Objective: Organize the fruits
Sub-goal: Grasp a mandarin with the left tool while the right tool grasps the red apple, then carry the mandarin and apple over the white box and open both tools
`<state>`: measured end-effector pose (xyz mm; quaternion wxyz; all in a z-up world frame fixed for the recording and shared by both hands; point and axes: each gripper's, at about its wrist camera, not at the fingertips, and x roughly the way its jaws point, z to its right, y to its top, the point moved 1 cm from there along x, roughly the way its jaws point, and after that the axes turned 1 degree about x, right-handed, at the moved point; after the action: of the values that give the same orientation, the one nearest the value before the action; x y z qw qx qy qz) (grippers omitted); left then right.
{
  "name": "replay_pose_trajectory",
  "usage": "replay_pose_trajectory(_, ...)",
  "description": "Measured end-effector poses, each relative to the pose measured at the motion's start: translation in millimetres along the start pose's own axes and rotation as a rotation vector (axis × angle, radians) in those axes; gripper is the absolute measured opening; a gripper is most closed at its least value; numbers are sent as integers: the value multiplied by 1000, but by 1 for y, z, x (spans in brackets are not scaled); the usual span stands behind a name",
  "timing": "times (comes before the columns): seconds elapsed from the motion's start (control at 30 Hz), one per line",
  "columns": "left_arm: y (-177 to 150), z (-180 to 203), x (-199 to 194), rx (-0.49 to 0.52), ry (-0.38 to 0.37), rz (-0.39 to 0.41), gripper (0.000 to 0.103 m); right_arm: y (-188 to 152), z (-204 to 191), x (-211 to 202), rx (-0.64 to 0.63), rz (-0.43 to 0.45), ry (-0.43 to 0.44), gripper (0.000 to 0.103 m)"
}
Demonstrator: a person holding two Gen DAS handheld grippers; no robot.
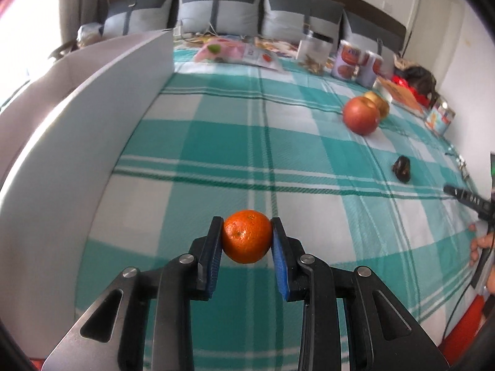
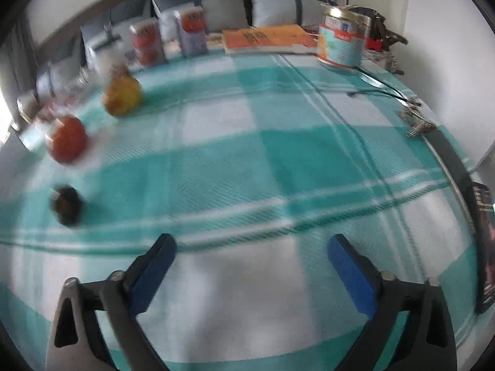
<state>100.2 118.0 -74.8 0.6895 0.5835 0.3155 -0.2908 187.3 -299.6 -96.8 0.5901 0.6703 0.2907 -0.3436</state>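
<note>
My left gripper [image 1: 247,227] is shut on an orange mandarin [image 1: 247,236], held between its blue pads above the teal checked cloth [image 1: 216,142]. A red apple [image 1: 361,115] and a yellow apple [image 1: 379,101] behind it sit at the right, with a small dark fruit [image 1: 402,168] nearer. In the right wrist view my right gripper [image 2: 252,249] stands open over the cloth with nothing between its fingers. There the dark fruit [image 2: 66,205], red apple [image 2: 68,139] and yellow apple [image 2: 122,95] lie to its left, blurred.
A tall white board [image 1: 102,111] stands along the left side. Cartons [image 1: 352,61], a jar [image 1: 312,51] and packets line the back before grey cushions. A tin [image 2: 342,41], an orange book [image 2: 269,40], a cable [image 2: 380,88] and a metal clip [image 2: 416,123] lie at the right.
</note>
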Motion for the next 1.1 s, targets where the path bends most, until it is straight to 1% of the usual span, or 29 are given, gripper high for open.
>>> replay_pose_trajectory(0.03,-2,-1,-2,-1,-4,2,30,6,-12,-5,-10,19,63,98)
replay_pose_trajectory(0.07,-3,-1,-3,0,-8,2,30,16,-35,-11,-42,38,154,98)
replay_pose_trajectory(0.17,-7,-2,-7,-2,-25,-2,30,42,-100,-15,-130,42,326,98)
replay_pose_trajectory(0.2,-8,-3,-8,-3,-29,-3,30,52,-126,-11,-160,26,365,98)
replay_pose_trajectory(0.23,-10,-3,-10,-8,-32,-6,30,61,-152,-3,-189,4,376,98)
replay_pose_trajectory(0.3,-13,-4,-16,-20,-42,-10,30,75,-189,18,-229,-38,352,98)
replay_pose_trajectory(0.33,-15,-6,-20,-23,-47,-10,30,81,-205,33,-249,-65,300,98)
replay_pose_trajectory(0.37,-17,-7,-25,-26,-52,-9,30,87,-217,48,-258,-92,230,98)
replay_pose_trajectory(0.4,-19,-8,-29,-27,-55,-8,30,92,-225,62,-258,-117,164,98)
replay_pose_trajectory(0.43,-21,-10,-34,-24,-59,-6,30,96,-231,74,-259,-135,118,98)
replay_pose_trajectory(0.47,-22,-11,-38,-20,-60,-3,30,99,-234,80,-261,-143,105,85)
replay_pose_trajectory(0.5,-23,-12,-43,-15,-61,0,30,101,-236,84,-263,-153,138,71)
replay_pose_trajectory(0.53,-23,-14,-47,-14,-62,1,30,102,-234,84,-264,-165,151,67)
replay_pose_trajectory(0.57,-22,-15,-49,-18,-64,1,30,103,-233,82,-264,-166,146,67)
replay_pose_trajectory(0.6,-21,-16,-53,-29,-73,2,30,102,-230,79,-252,-169,161,67)
replay_pose_trajectory(0.73,-10,-15,-69,-69,-139,9,30,92,-212,56,-167,-204,362,67)
replay_pose_trajectory(0.8,-1,-15,-81,-84,-173,26,30,87,-214,37,-158,-212,464,67)
replay_pose_trajectory(0.87,15,-21,-101,-109,-205,63,30,83,-224,18,-172,-217,542,67)
replay_pose_trajectory(0.93,30,-33,-117,-141,-217,96,30,78,-246,-5,-206,-223,630,67)
replay_pose_trajectory(1.0,48,-56,-135,-189,-210,130,30,74,-273,-27,-235,-227,706,67)
replay_pose_trajectory(1.03,54,-69,-141,-208,-199,143,30,72,-290,-39,-252,-227,749,67)
replay_pose_trajectory(1.1,67,-101,-153,-249,-145,177,30,66,-323,-63,-283,-223,829,67)
